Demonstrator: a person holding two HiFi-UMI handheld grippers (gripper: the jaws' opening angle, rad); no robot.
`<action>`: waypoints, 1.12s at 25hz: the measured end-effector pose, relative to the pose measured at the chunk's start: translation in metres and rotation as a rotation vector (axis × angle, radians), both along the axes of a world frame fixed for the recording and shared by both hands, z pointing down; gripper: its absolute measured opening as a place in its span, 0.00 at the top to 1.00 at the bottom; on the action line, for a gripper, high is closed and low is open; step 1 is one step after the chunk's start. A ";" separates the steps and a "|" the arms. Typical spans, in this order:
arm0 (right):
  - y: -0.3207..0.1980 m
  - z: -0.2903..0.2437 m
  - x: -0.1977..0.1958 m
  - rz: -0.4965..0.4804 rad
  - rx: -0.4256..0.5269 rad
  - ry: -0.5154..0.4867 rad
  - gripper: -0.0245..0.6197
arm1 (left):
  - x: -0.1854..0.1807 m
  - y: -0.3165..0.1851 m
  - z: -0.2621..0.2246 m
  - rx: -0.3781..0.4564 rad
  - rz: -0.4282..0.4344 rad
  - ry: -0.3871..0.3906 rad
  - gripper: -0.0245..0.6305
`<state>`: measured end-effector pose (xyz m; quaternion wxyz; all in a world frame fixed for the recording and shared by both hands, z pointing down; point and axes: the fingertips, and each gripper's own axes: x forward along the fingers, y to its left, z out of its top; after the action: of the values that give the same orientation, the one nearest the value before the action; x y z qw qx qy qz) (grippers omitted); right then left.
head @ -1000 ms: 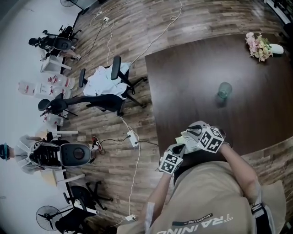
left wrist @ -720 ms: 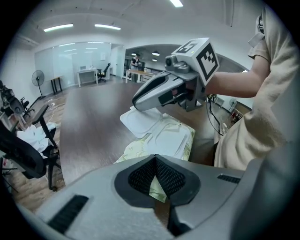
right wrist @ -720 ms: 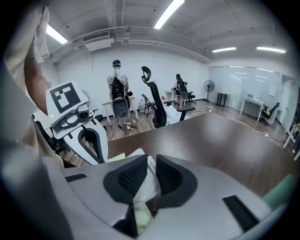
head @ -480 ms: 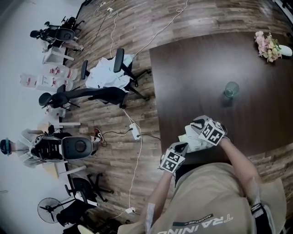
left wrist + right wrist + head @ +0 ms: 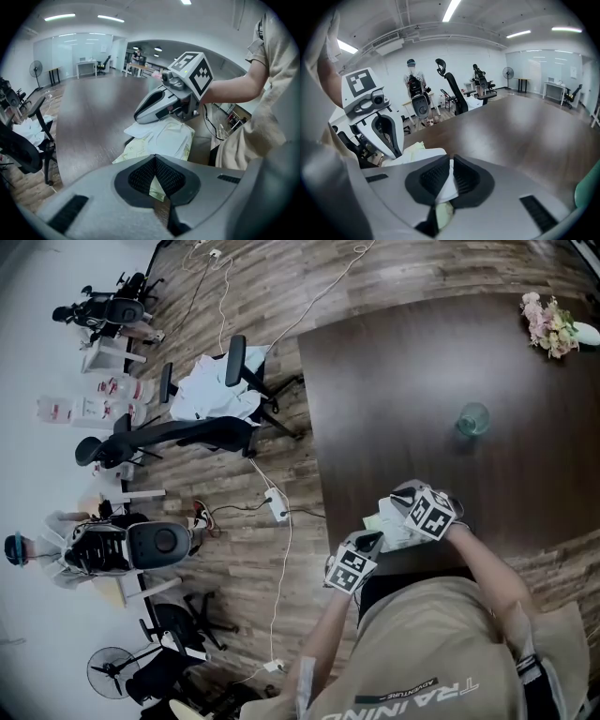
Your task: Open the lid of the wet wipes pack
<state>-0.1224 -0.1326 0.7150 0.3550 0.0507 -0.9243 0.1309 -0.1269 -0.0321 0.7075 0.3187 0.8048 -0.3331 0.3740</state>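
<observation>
Lower centre, at the counter point(image 5: 412, 371) edge: left gripper point(image 5: 373, 540) fingers clench the pack point(image 5: 168, 138); right gripper point(image 5: 397, 502) fingers are closing on its white lid point(image 5: 446, 185).

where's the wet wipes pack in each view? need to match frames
Head view: wet wipes pack just right of centre, below the middle.
Left gripper view: pack centre, just above the jaws.
Right gripper view: pack lower left of centre.
Shared landmark: dark table.

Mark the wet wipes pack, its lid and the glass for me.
wet wipes pack point(image 5: 171, 140), left gripper view, its top face.
lid point(image 5: 140, 131), left gripper view, its white face.
glass point(image 5: 473, 418), head view, its body.
</observation>
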 end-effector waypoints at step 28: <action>0.035 -0.121 0.054 0.358 0.173 -0.100 0.94 | -0.002 0.004 -0.007 0.134 -0.041 0.103 0.95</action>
<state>-0.0681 -0.0979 0.5937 0.2741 0.2378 -0.9248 0.1144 -0.1287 -0.0286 0.7008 0.2884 0.8354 -0.3568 0.3025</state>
